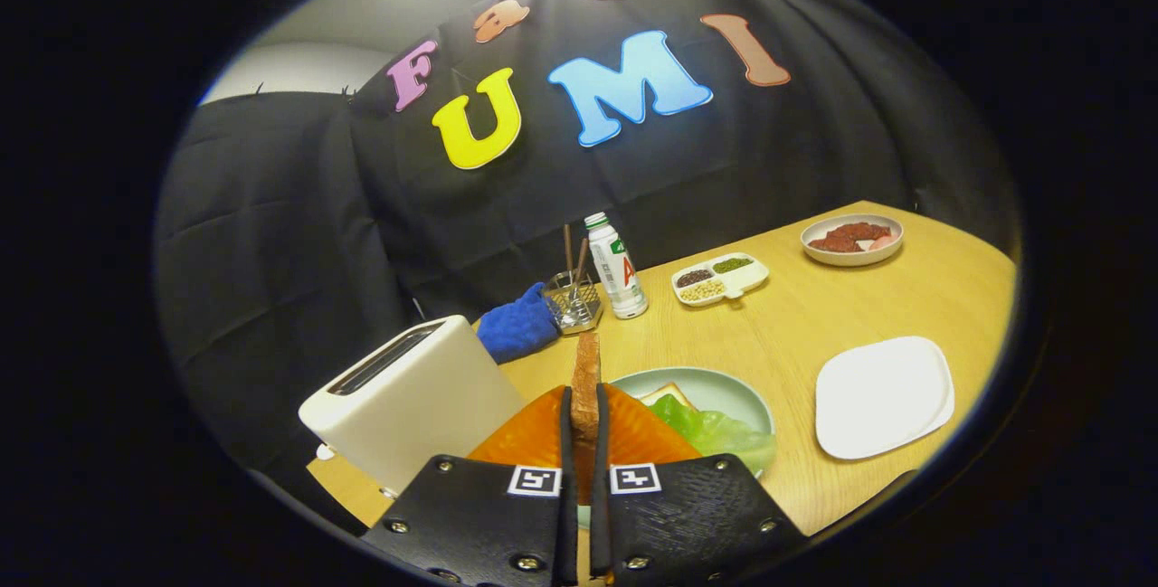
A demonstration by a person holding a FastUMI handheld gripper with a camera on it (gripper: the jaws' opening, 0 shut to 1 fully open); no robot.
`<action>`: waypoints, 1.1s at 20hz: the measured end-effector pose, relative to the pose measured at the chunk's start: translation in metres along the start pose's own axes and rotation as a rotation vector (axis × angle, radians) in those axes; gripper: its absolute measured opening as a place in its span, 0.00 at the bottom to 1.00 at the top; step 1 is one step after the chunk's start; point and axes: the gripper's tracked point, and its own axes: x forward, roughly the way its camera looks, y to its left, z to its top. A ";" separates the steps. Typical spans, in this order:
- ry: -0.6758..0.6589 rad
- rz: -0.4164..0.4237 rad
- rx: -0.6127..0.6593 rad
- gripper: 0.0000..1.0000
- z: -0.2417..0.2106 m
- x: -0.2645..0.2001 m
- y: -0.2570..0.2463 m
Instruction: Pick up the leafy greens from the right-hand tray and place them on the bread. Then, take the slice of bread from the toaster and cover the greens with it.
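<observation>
Toasted brown, the slice of bread (586, 379) stands on edge between the fingers of the gripper (584, 424), which are clamped on both its faces; held upright like that, it looks lifted clear of the slot and carried, thin edge toward the camera. Just beyond the fingers at about one o'clock sits the pale green plate (724, 385), with the leafy greens (715, 431) already lying on the bottom bread (665, 394), whose corner peeks out behind them. So the greens are where the task wants them, and I judge the held slice is meant to be laid flat over them. At about ten o'clock stands the white toaster (412, 402), slots up. At two o'clock lies the white tray (885, 397), bare on top. Farther off on the wooden table (814, 325) are a blue mitt (517, 326), a wire holder (574, 299), a bottle (617, 267), a divided dish (720, 279) and a bowl of meat (851, 238).
</observation>
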 end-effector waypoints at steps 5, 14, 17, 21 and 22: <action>0.016 -0.008 0.035 0.05 -0.004 0.011 -0.023; 0.047 -0.077 -0.032 0.17 -0.015 0.015 -0.068; 0.076 -0.150 -0.081 0.30 -0.022 0.019 -0.092; 0.099 -0.145 -0.054 0.30 -0.026 0.019 -0.102; 0.094 -0.153 -0.057 0.30 -0.023 0.018 -0.104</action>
